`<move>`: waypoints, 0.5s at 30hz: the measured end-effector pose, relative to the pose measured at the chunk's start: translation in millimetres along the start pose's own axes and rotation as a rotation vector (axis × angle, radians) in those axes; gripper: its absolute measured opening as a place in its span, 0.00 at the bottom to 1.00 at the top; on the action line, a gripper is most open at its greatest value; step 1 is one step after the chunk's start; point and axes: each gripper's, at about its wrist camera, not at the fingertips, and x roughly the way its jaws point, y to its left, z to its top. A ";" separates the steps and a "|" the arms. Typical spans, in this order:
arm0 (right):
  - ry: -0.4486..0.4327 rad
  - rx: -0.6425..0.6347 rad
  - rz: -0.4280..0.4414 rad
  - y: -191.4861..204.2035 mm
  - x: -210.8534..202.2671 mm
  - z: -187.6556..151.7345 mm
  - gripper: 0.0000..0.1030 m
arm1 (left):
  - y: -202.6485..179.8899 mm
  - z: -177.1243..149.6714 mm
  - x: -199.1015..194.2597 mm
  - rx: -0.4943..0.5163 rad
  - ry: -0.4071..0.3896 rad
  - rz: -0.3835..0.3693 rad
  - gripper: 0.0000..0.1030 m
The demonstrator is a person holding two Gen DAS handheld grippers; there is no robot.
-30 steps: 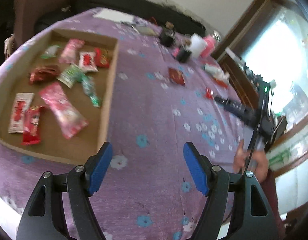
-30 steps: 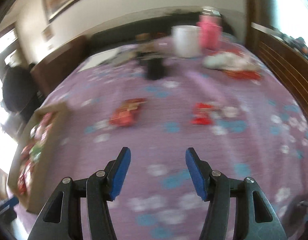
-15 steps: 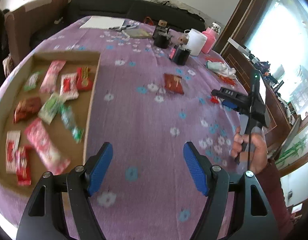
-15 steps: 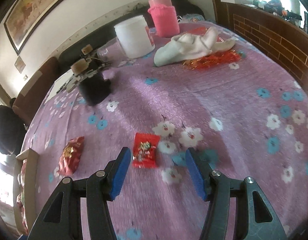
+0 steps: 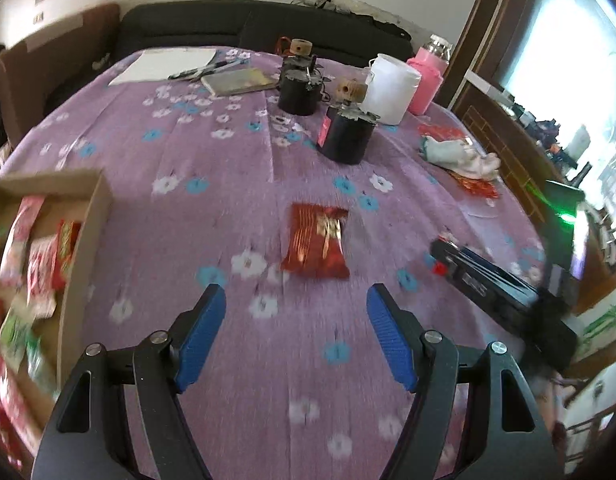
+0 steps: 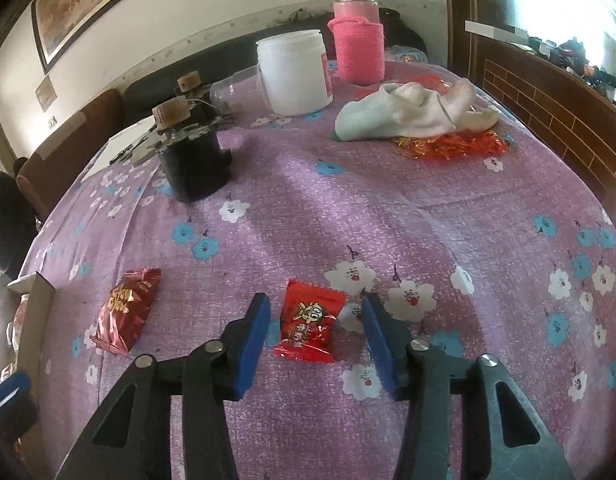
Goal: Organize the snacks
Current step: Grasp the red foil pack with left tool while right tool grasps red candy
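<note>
**Closing on one packet, lining up on another**

Right gripper low over the purple flowered tablecloth, jaws closing, blue pads either side of a small bright red candy packet but not yet pressing on it. Packet flat on the cloth, at dead centre of the right wrist view. Left gripper wide and empty, pointed at a larger dark red foil packet lying at about twelve o'clock from its fingertips, near but apart. Same foil packet at nine o'clock from the right gripper in the right wrist view. Cardboard tray with snacks already sorted inside, at nine o'clock in the left wrist view.

Risks, judged from here:
- Thin, flat, slippery wrapper: pads likely to skate over the top or pinch only a corner, then drop it on the way to the tray.
- Pads set too low: tablecloth bunched and gripped along with the candy, dragging cloth and nearby black jars.
- Two grippers working close together near the centre: possible collision when carrying toward the tray.
- Left wrist view smeared at its edges, so exact alignment over the foil packet hard to confirm.
</note>
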 end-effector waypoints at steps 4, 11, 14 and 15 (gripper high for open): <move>0.000 0.000 -0.001 -1.9 -1.0 -0.6 0.42 | -13.0 10.4 27.9 0.058 -0.003 0.066 0.70; -0.002 -0.014 0.001 -0.7 -2.2 -2.4 0.36 | -28.5 25.2 68.2 0.150 0.011 0.162 0.70; -0.001 -0.018 0.001 0.1 -2.0 -2.6 0.31 | -27.9 25.7 79.0 0.153 0.041 0.156 0.70; -0.001 -0.019 0.001 0.7 -2.1 -2.6 0.28 | -26.9 24.7 79.4 0.147 0.040 0.153 0.63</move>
